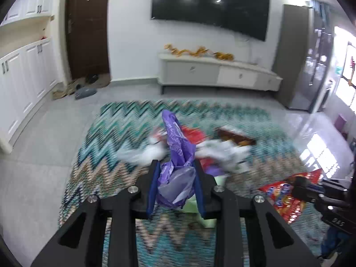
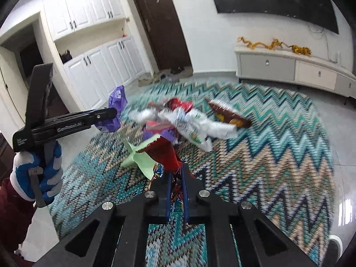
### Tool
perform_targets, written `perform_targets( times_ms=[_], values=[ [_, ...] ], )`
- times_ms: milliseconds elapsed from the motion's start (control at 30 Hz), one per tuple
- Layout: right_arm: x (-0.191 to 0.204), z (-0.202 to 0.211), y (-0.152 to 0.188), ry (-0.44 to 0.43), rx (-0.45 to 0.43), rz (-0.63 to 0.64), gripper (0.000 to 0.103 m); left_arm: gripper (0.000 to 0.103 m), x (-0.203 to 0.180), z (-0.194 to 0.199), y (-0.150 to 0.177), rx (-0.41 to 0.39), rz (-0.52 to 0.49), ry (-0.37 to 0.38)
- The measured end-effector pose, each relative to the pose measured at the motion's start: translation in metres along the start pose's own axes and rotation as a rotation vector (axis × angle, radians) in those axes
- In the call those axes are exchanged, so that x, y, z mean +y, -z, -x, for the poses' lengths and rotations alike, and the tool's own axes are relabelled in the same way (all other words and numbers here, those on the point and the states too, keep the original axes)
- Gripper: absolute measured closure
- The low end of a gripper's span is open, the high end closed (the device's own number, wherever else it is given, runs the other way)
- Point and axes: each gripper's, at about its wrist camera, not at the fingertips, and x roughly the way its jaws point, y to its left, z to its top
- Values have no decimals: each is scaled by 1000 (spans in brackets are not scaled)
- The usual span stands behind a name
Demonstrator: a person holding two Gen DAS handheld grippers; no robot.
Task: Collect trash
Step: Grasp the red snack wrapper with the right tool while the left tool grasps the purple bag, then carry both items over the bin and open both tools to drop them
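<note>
L gripper (image 1: 176,166): jaws pinched a crumpled purple plastic bag (image 1: 175,155); bag stuck up past the blue pads (image 1: 154,187), off the rug.
L gripper, seen from R cam (image 2: 113,114): held by a hand in a blue/white glove (image 2: 39,173), purple bag hanging from its tip, above the rug's left edge.
R gripper (image 2: 177,175): jaws pressed nearly together on a red foil wrapper (image 2: 164,153); wrapper flared open above the tips.
Rug (image 2: 278,138): teal/beige zigzag, blurred w/ motion.
Trash pile (image 2: 189,122): mid-rug, ahead of both grippers; white bags, red wrapper, brown snack bag (image 2: 229,115) at its right end.
Green sheet (image 2: 142,158): pale, on rug just behind R gripper's wrapper.
Bkgd: TV cabinet (image 1: 218,73) along the wall, dark door (image 1: 87,26), white cupboards (image 2: 100,66).
</note>
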Motion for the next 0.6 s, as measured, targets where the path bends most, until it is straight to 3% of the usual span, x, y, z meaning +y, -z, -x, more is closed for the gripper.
perform_targets(
  times_ms=[267,400,600],
  values=[
    [-38,94,12,134,-125,-53,95,75,-123,13,-15,-1,-134,227],
    [-86,150,35,290,-149,-124,95,75,-191,5,-9,40,-208,355],
    [-159,206,93,513,-114,-272,95,75,-296,-17,8,131,-312,513]
  ],
)
